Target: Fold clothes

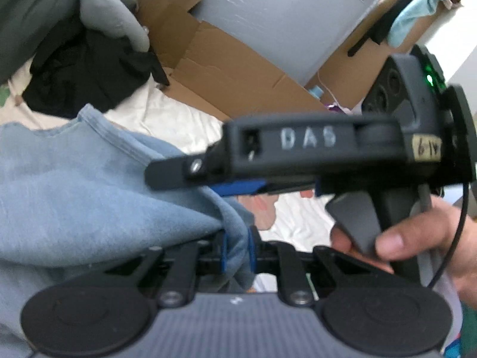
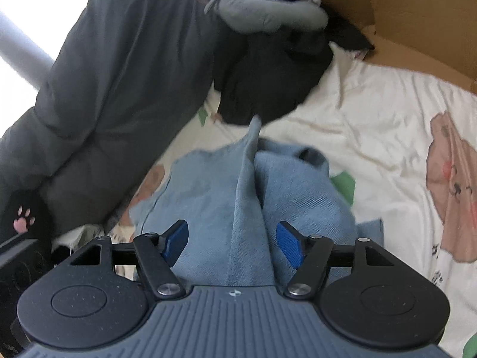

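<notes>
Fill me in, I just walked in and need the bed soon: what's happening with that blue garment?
A person is folding clothes on the bed with a hand-held gripper in each hand. The left gripper is shut on a bunched fold of the light blue shirt. The right gripper is open, a raised ridge of the shirt between its blue pads but not pinched. The shirt lies rumpled, not yet folded, on the white printed sheet, with a dark pile of clothes beyond.

A white printed bedsheet [image 2: 372, 125] carries a blue garment [image 2: 208, 197] and dark clothes [image 2: 268, 83].
</notes>
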{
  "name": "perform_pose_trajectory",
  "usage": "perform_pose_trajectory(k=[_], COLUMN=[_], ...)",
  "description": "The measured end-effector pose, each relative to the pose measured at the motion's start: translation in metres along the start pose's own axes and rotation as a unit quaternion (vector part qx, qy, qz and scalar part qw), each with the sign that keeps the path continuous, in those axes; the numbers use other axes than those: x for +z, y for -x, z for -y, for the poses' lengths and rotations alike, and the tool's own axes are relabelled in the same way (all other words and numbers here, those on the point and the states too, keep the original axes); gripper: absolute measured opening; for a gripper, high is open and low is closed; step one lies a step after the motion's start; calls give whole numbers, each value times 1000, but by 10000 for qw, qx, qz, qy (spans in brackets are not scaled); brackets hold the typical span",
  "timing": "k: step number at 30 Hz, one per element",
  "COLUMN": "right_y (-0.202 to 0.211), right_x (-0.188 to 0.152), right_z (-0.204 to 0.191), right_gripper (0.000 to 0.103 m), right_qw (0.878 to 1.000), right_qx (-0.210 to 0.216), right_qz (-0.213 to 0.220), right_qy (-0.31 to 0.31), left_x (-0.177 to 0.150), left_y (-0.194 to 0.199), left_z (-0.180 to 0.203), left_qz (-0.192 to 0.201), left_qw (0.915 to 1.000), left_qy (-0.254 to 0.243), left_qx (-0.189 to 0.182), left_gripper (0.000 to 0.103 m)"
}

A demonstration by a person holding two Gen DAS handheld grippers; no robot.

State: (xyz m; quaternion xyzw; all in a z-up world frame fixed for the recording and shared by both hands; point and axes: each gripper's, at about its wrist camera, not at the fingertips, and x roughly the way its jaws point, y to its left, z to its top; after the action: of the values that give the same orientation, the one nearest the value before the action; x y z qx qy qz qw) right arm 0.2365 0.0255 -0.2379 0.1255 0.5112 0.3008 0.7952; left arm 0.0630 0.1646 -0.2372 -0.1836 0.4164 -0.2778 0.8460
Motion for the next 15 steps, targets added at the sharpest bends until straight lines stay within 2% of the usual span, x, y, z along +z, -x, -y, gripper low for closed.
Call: perform_pose_trajectory(k=[2,3,4,5,6,10,13,15], right_y=[-2,-2,-2,-1,1,9,19,27], right_x=[-6,-10,-12,-14,-14,-16,-19,-22], right_z=[-3,-4,-4,-3,3,13,20,27], right_gripper=[63,52,31,18,15,14,13,9], right_qw=[9998,9996,9994,9991,9996,9999,9993,9983], right_qx=[34,-3,-109,-191,-164,-157,-320,-426], right_qz=[-108,-134,-136,-136,-128,-15,181,321], right_qy=[143,245,313,345,210,70,-102,-250], left_x=[-2,-2,-3,-3,-3,2,3,3], left_y=[0,0,-1,-1,-1,-5,-5,-6], left_z=[3,4,5,5,5,7,4,4], left_qz=[-5,-17,-31,-59,-61,-95,-124,-172], left_qw=[10000,10000,10000,10000,10000,9999,9994,9993], left_qy=[22,13,5,11,36,41,280,330], left_qx=[-33,-34,-35,-42,-60,-101,-158,-45], left_gripper=[14,14,14,14,14,15,21,41])
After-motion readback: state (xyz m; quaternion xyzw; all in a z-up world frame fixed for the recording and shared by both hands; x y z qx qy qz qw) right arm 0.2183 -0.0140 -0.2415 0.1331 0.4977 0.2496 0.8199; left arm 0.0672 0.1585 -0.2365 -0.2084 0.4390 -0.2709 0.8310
